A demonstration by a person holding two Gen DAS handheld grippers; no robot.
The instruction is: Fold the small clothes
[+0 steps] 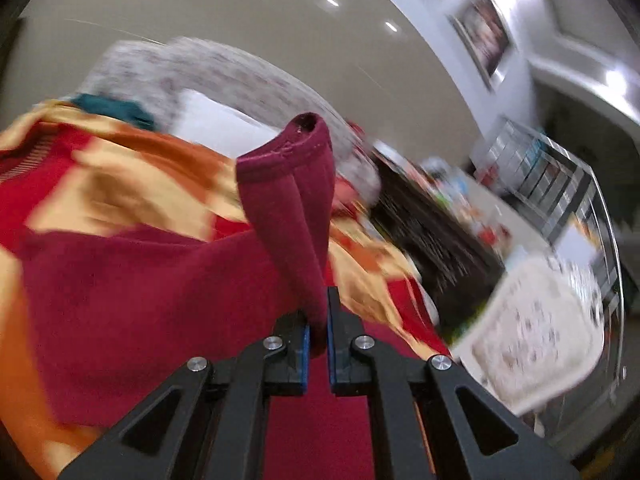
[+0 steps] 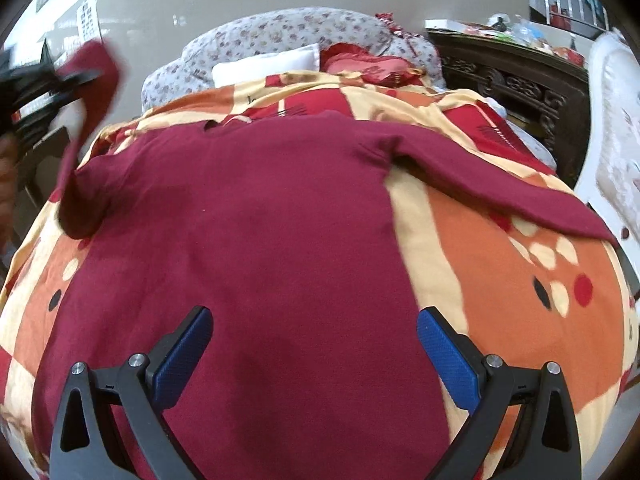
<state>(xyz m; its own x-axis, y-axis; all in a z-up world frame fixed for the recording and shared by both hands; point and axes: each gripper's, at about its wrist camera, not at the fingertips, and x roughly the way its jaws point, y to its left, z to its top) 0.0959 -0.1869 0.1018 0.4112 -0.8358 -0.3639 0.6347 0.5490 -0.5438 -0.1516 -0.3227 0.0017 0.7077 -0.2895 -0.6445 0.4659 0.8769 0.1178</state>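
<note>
Your right wrist view gives you the whole garment: the maroon shirt (image 2: 248,248) lies spread flat on the orange, red and cream blanket (image 2: 520,264), filling the middle of the frame, its neckline toward the top and one long sleeve (image 2: 500,188) stretched out toward the right edge. Your left wrist view shows none of that layout — only the other sleeve (image 1: 292,196), lifted off the bed and rising from lower centre to a cuff that curls over near the middle of the frame. Your left gripper (image 1: 318,344) is clamped on that sleeve, the cloth pinched between the blue pads (image 1: 306,356); in the right wrist view you can see it as a dark blurred shape at the upper left, the sleeve hanging from it down to the shirt's shoulder. Your right gripper (image 2: 314,354) is spread wide and grasps nothing, its blue pads (image 2: 184,356) hovering at either side of the shirt's lower body, at the bottom of the frame; whether they touch the cloth you cannot tell. The shirt's right side edge runs down the middle-right of the frame, with bare blanket beyond it. At the top lie a white pillow (image 2: 266,66) and a floral quilt (image 2: 280,32); a dark carved cabinet (image 2: 516,80) stands at the upper right, and a white chair (image 2: 616,128) hugs the right edge.
</note>
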